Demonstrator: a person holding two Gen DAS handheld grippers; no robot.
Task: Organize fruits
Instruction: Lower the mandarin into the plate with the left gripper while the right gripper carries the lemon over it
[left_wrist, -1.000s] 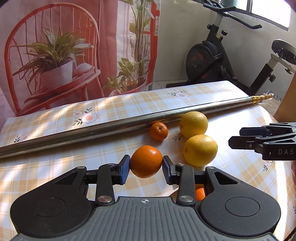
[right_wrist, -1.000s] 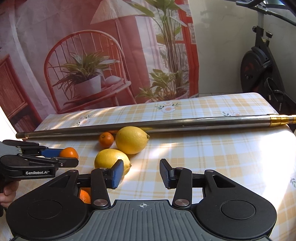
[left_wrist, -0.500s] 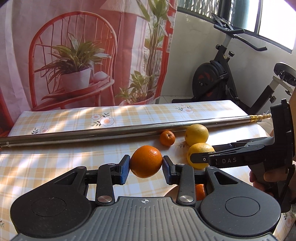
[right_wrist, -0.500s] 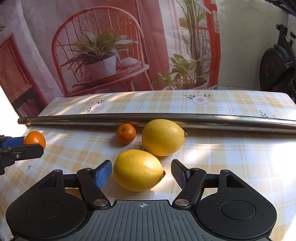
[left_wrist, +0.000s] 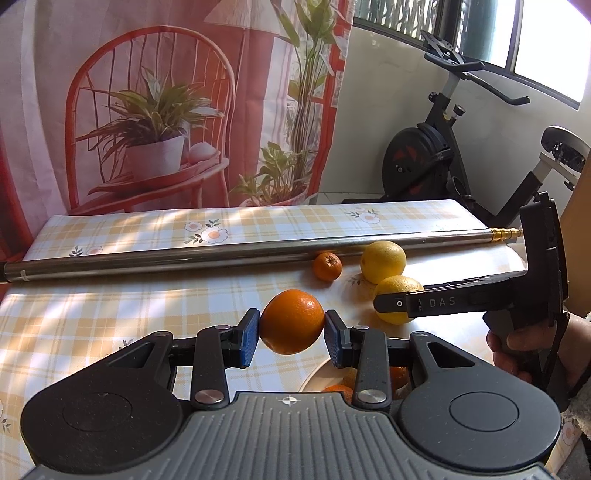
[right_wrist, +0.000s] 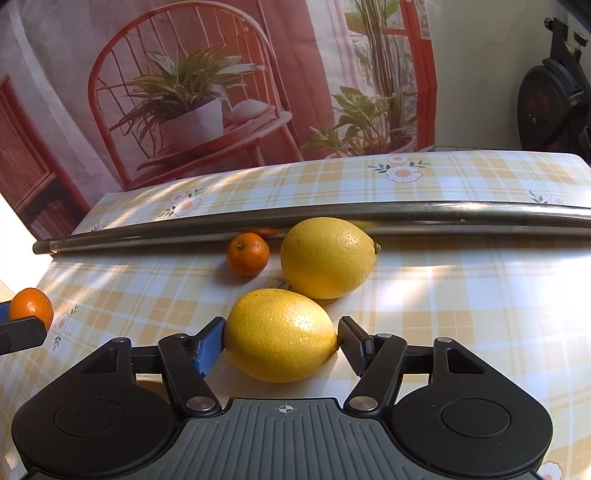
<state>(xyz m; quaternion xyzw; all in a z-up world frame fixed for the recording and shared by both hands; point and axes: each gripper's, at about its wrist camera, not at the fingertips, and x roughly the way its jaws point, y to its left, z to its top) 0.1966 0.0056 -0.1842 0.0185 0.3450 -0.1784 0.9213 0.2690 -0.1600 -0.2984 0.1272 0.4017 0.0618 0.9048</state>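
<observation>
The left gripper (left_wrist: 291, 336) is clamping a round orange (left_wrist: 291, 322) above the checked tablecloth (left_wrist: 110, 317). The right gripper (right_wrist: 281, 346) is bracketing the near yellow lemon (right_wrist: 280, 335), jaws wide, pads touching or nearly so; a second lemon (right_wrist: 327, 256) is lying at one o'clock.

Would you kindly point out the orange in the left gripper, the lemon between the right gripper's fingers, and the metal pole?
orange (left_wrist: 291, 322), left wrist view, middle of its peel.
near lemon (right_wrist: 281, 335), right wrist view, centre of its rind.
metal pole (left_wrist: 184, 257), left wrist view, mid-shaft.
</observation>
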